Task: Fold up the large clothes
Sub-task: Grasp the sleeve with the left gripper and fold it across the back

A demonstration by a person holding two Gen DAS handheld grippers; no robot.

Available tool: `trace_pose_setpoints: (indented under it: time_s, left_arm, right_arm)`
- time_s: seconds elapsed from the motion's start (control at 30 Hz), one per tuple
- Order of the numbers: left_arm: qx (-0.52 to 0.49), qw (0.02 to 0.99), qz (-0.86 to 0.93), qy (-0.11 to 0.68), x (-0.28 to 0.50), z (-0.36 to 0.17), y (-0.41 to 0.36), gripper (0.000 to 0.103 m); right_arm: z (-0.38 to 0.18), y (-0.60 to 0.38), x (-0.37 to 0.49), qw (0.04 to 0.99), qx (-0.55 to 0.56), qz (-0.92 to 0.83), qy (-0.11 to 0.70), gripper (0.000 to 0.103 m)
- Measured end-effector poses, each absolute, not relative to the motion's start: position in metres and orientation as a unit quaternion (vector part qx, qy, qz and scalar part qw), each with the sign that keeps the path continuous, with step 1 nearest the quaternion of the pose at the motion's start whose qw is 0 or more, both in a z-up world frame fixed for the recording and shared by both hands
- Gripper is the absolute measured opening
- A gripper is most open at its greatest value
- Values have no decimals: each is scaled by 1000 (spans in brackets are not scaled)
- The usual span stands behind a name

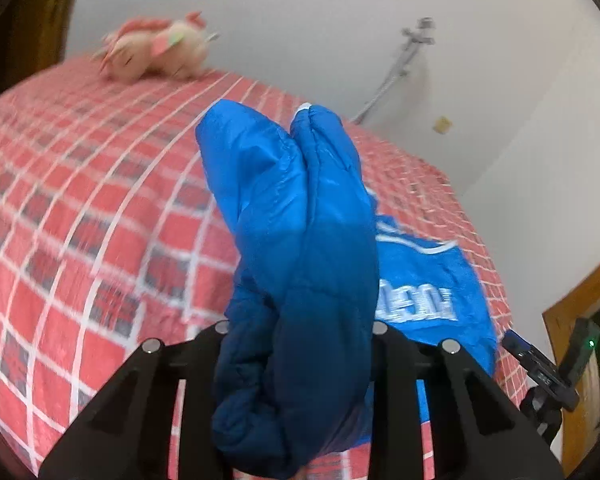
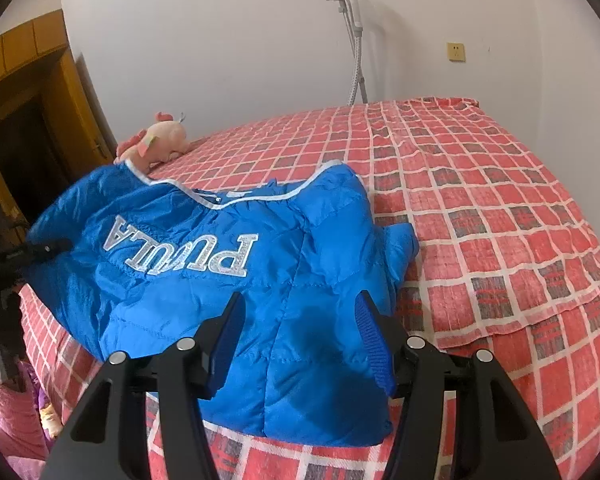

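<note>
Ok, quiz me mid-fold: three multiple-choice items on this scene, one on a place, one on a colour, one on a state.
1. Where does the plush toy lie?
A. On the bed's far side, near the wall
B. On the floor
C. On the jacket's lettering

2. What colour is the jacket?
A. Green
B. Blue
C. Black

3. What is the left gripper doing?
A. Open over bare bedspread
B. Clamped on the plush toy
C. Closed on a bunched part of the jacket

Answers:
1 A: the toy rests on the checked bedspread, beyond the jacket.
2 B: bright blue fabric, pale lettering.
3 C: blue fabric is pinched between its fingers and rises before the camera.
</note>
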State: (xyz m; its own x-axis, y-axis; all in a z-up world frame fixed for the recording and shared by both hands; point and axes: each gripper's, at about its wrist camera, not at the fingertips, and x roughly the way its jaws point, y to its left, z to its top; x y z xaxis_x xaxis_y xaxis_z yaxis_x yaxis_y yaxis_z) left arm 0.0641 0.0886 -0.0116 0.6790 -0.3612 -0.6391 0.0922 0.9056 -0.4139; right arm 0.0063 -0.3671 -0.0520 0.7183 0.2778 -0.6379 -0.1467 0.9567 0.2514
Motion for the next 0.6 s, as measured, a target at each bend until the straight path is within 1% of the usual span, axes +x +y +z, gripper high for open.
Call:
trace_pose_setpoints:
  time_s: [0.3,0.43,0.6]
  left_arm:
    - [-79,914,-193,347,71,33,-3,26]
    - [-37,912,-218,346,72,32,-49,26]
    - [5,894,-253,370,76,11,-100,27]
  right_arm:
    - [-46,-381,-5,927,97,97,348,57]
    - [-46,-390,-9,928,101,86,349,57]
    - [-47,-395,-12,927,102,80,352,57]
